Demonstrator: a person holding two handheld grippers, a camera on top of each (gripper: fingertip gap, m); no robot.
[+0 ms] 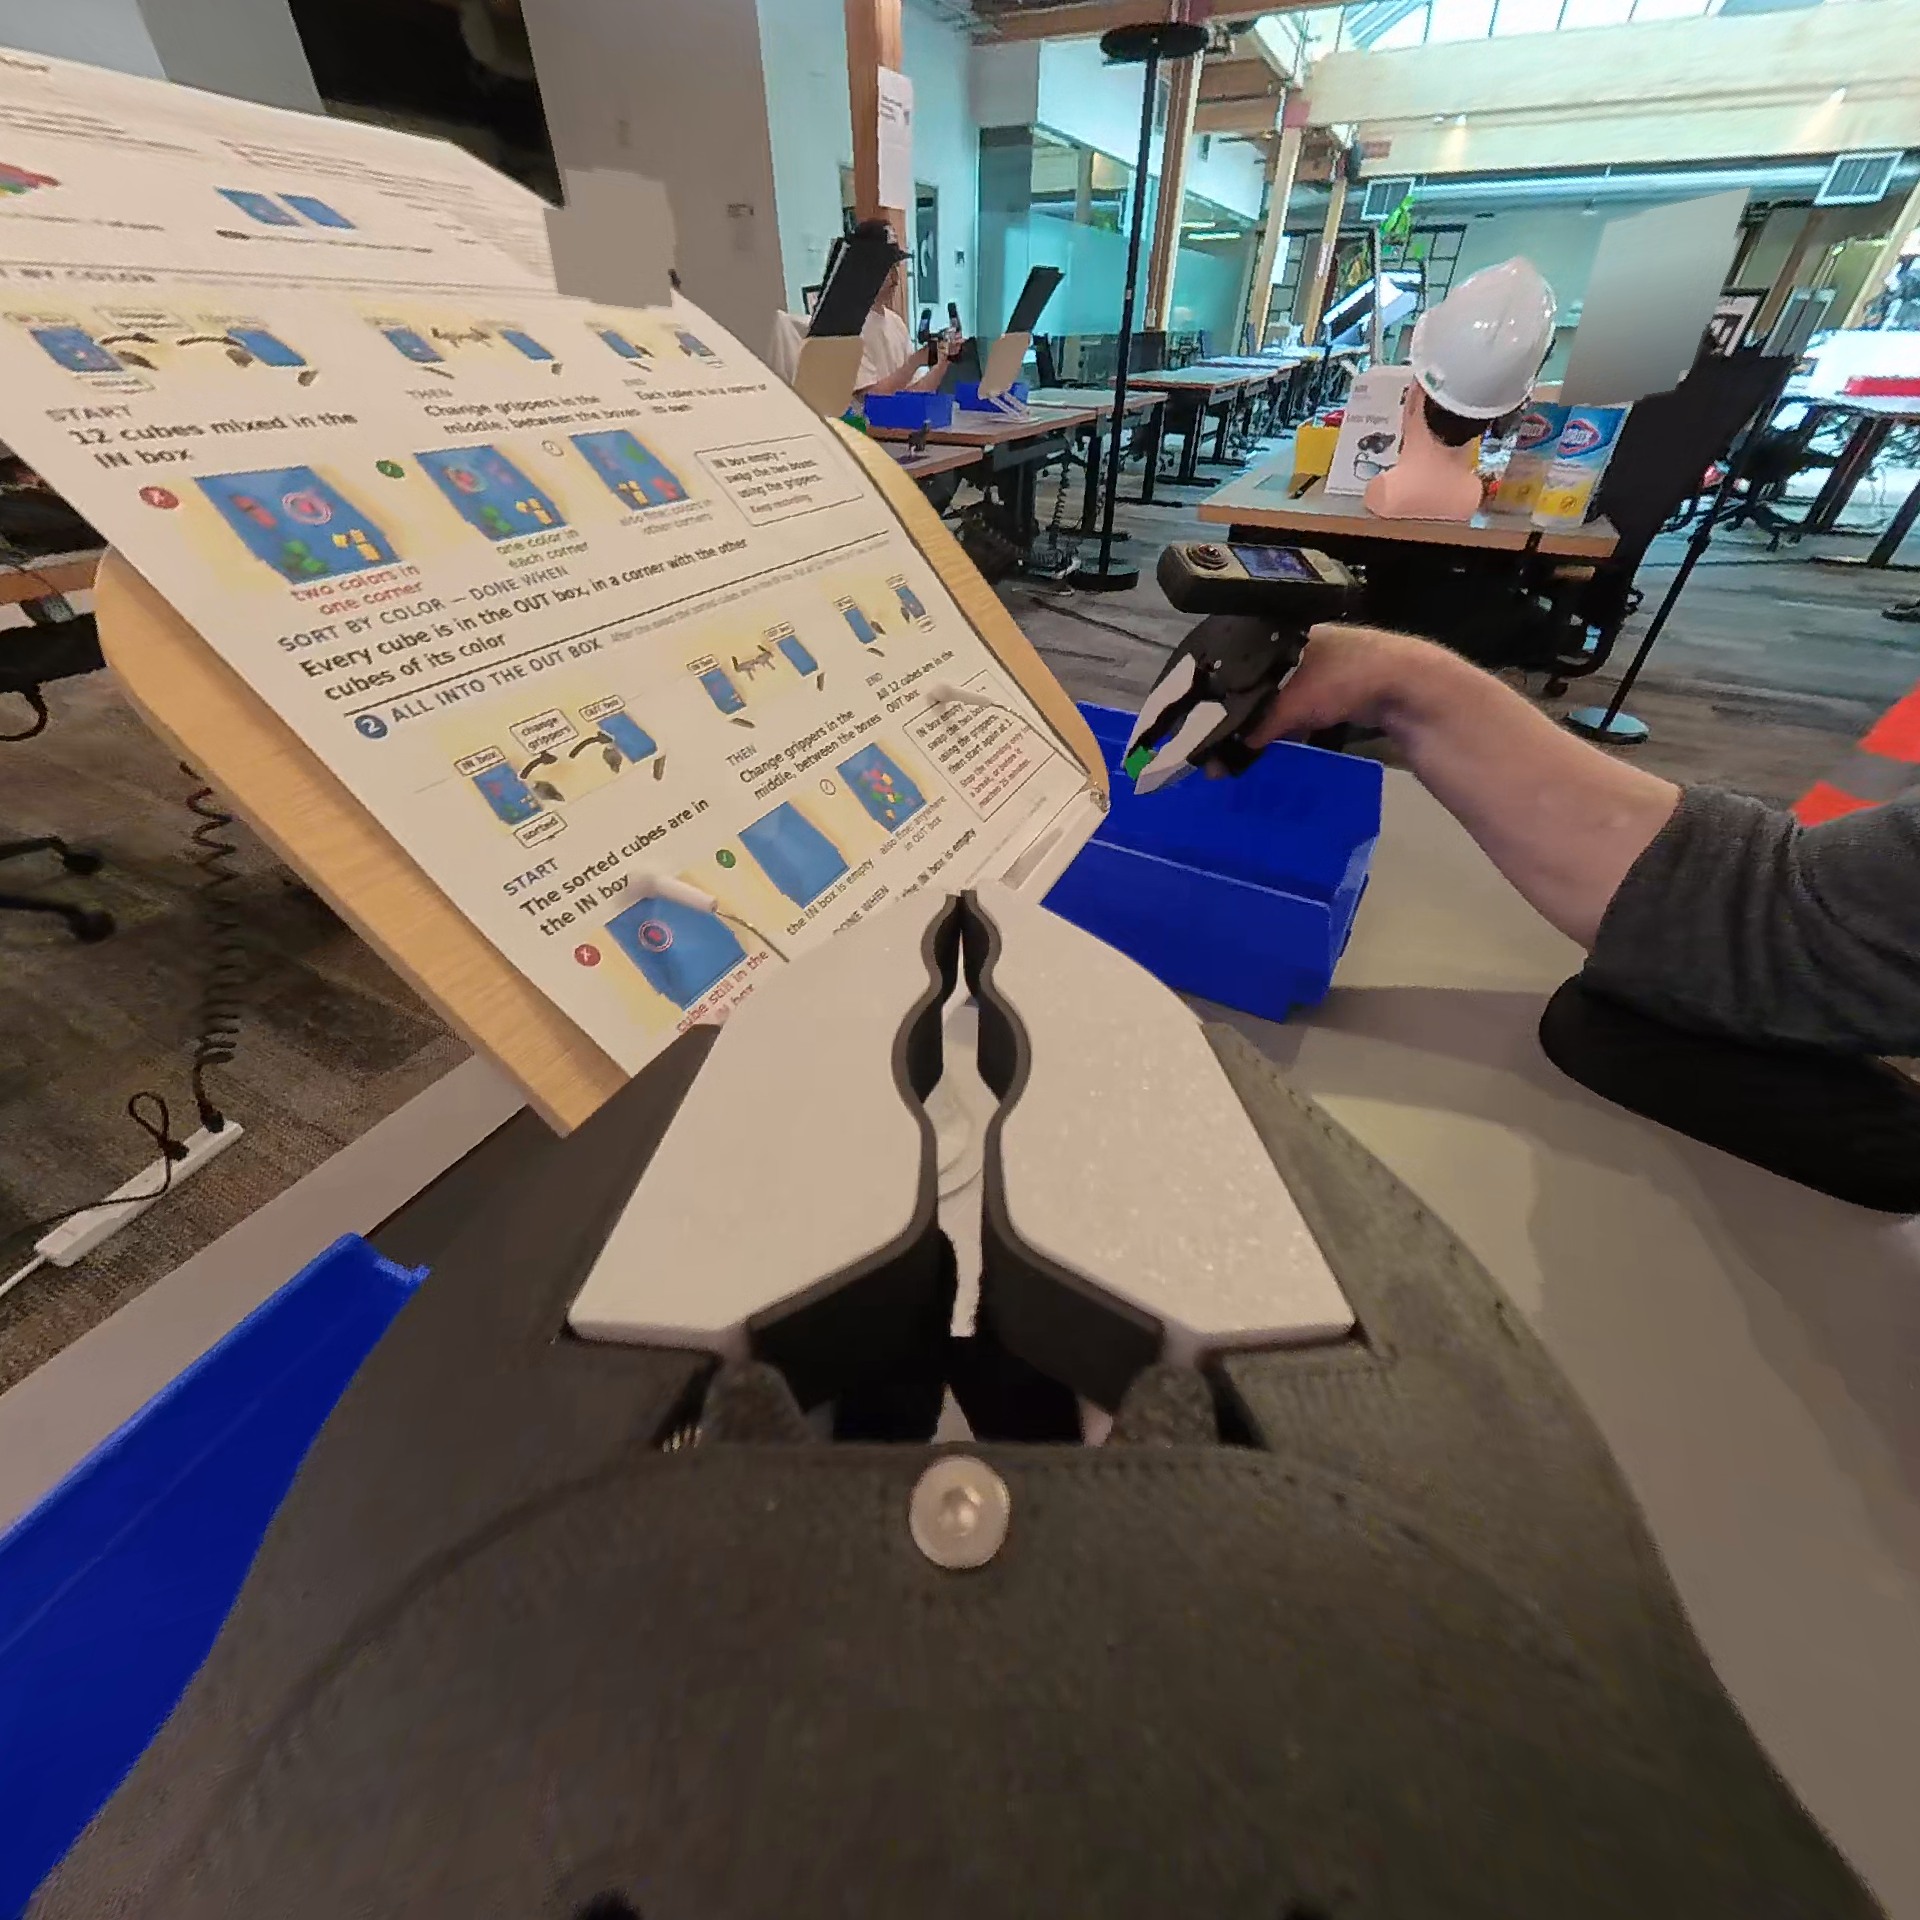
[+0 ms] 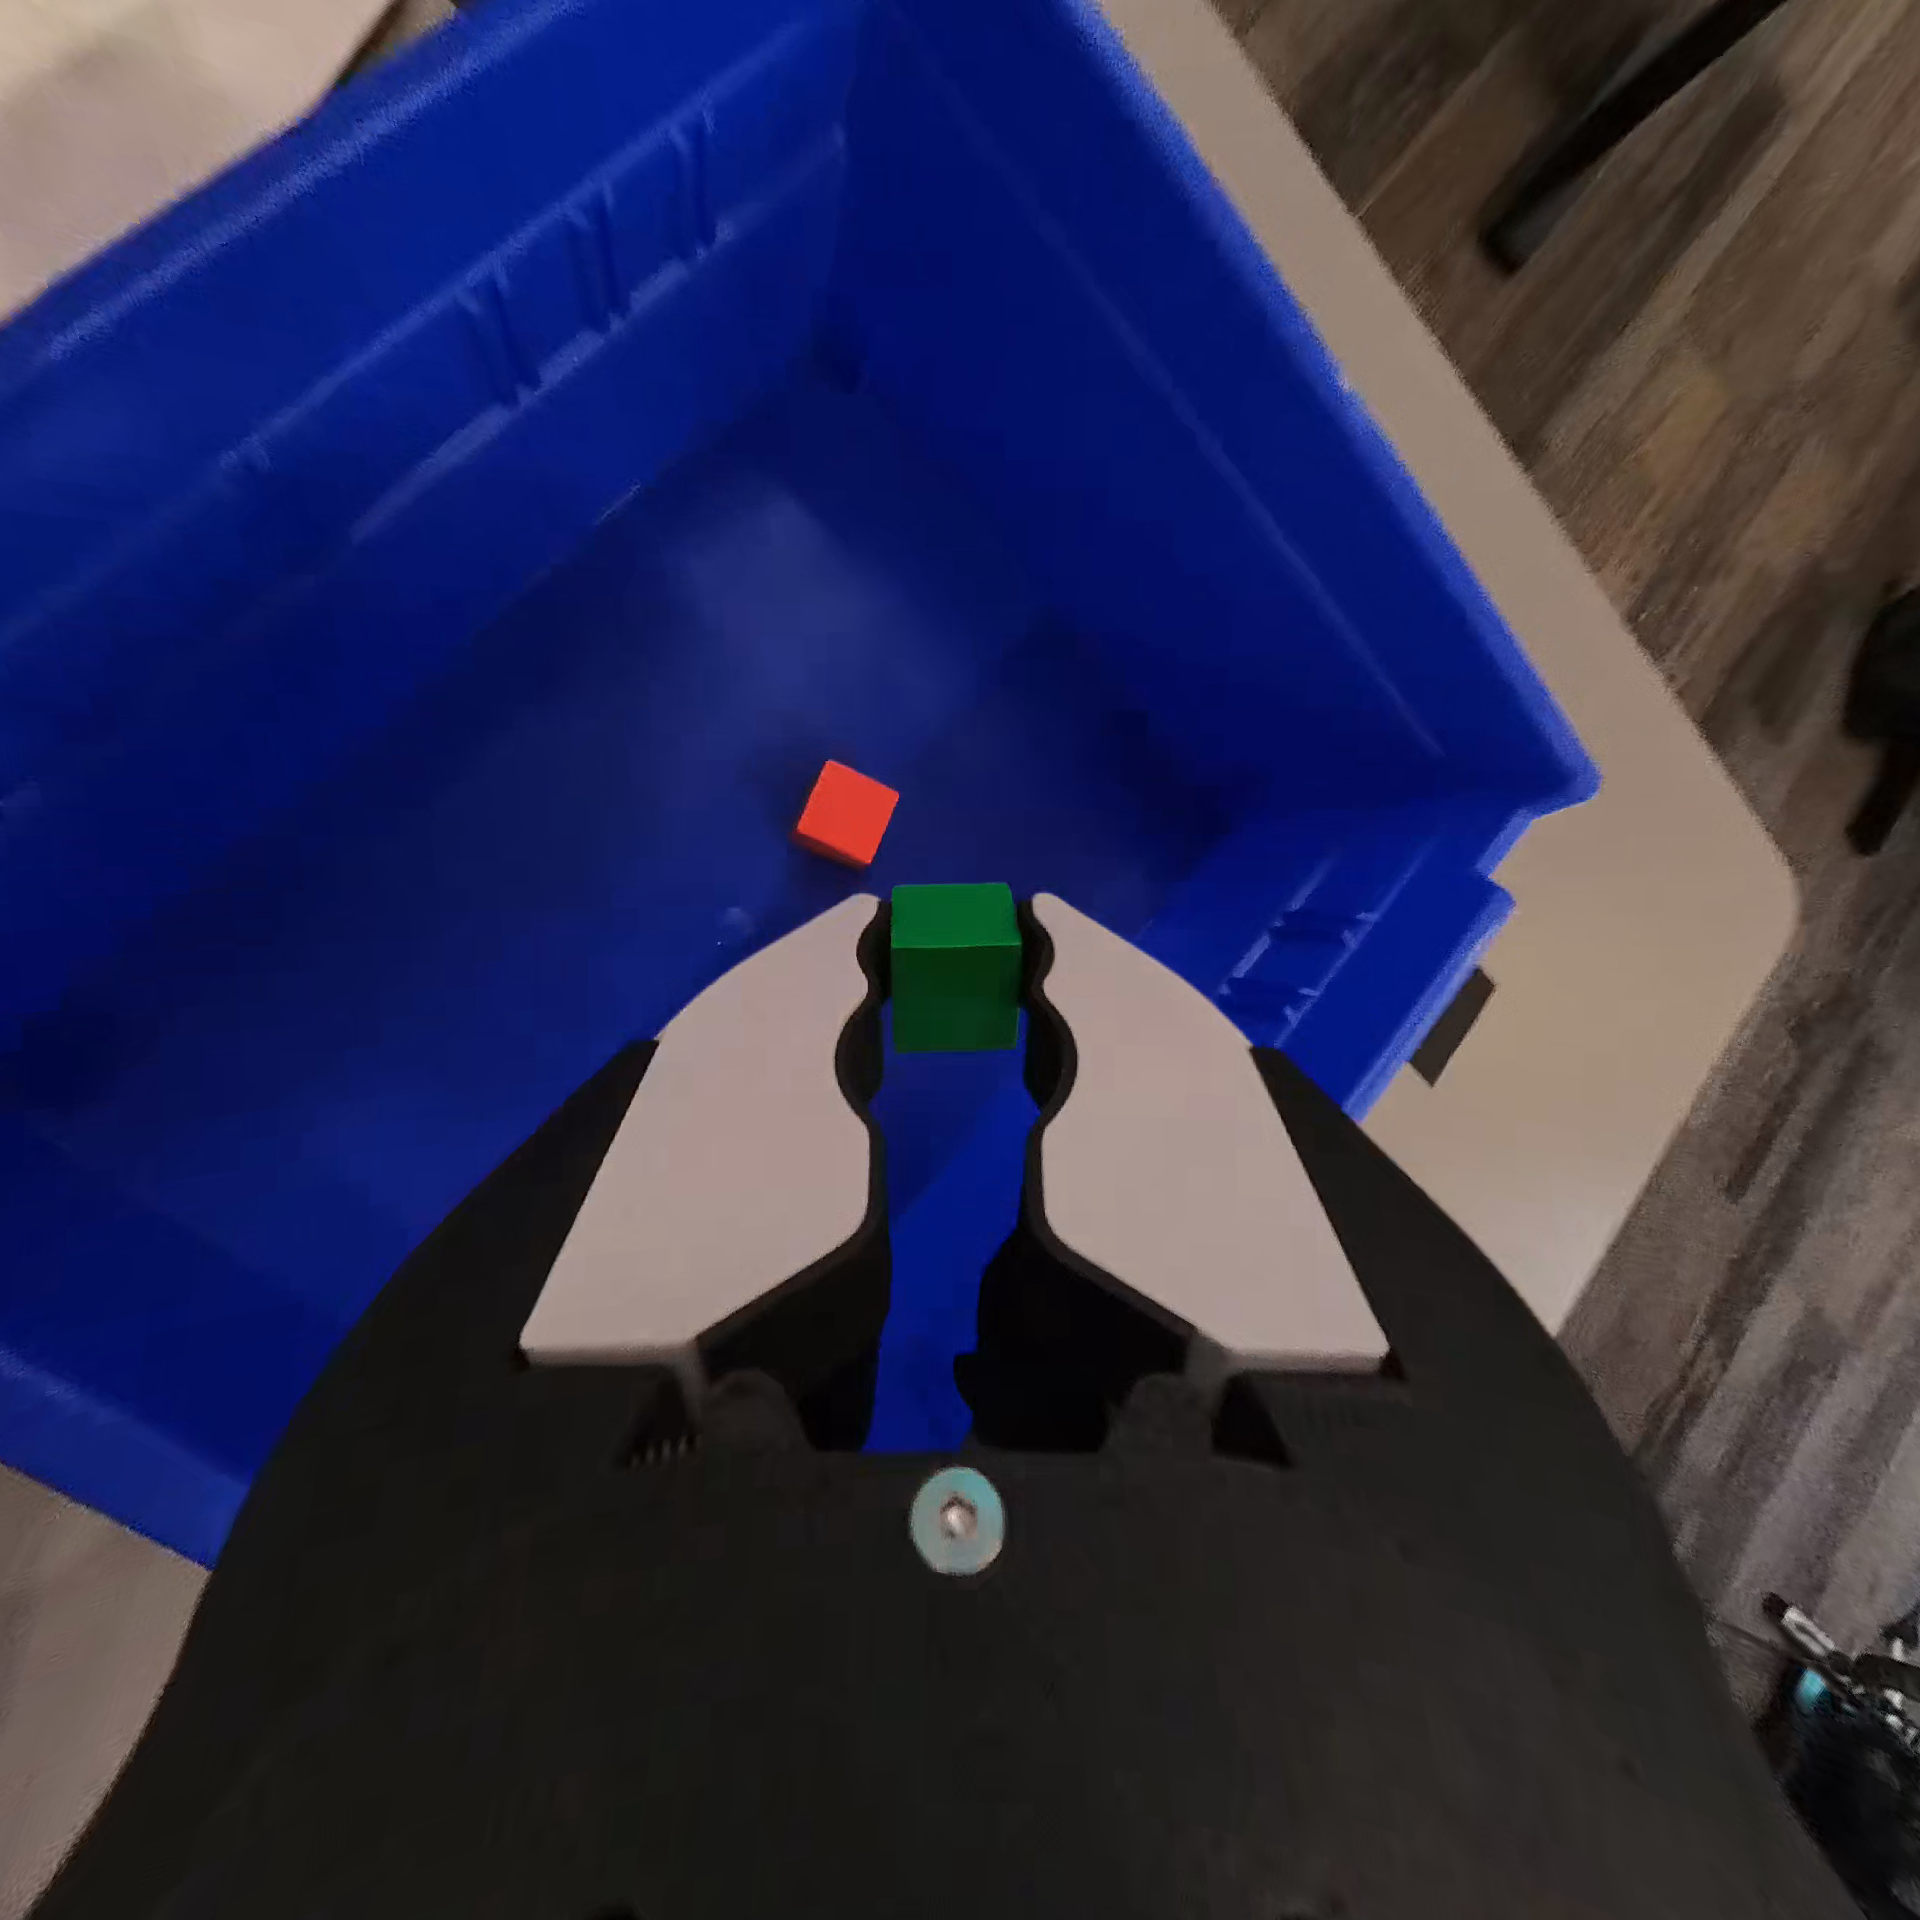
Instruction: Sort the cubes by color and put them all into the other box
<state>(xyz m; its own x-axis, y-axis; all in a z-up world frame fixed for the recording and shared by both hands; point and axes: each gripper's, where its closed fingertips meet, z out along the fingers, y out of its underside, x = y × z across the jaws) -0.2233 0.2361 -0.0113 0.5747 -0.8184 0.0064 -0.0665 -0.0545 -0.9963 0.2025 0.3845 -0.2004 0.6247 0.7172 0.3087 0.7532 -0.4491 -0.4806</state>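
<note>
Placing step: right gripper [image 2: 956, 961] pinches green cube [image 2: 953, 966] above blue box [image 2: 1195, 436], red cube [image 2: 847, 814] centre frame; next, release well apart from it; left gripper [image 1: 963, 914] pressed together, empty.

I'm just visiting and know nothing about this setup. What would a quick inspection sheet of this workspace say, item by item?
Surface: grey table, carrying the boxes and a tilted wooden stand.
Job's things: green cube held above the blue box; red cube lying on that box's floor; corner of a second blue box near the left gripper.
Clutter: printed instruction sheet on the wooden stand.
Grippers: left gripper shut, nothing between its fingers; right gripper clamped on the green cube, both pads against its sides.
Cables: coiled black cord and white power strip on the carpet.
Surroundings: open office with desks; white hard hat on a mannequin head.
</note>
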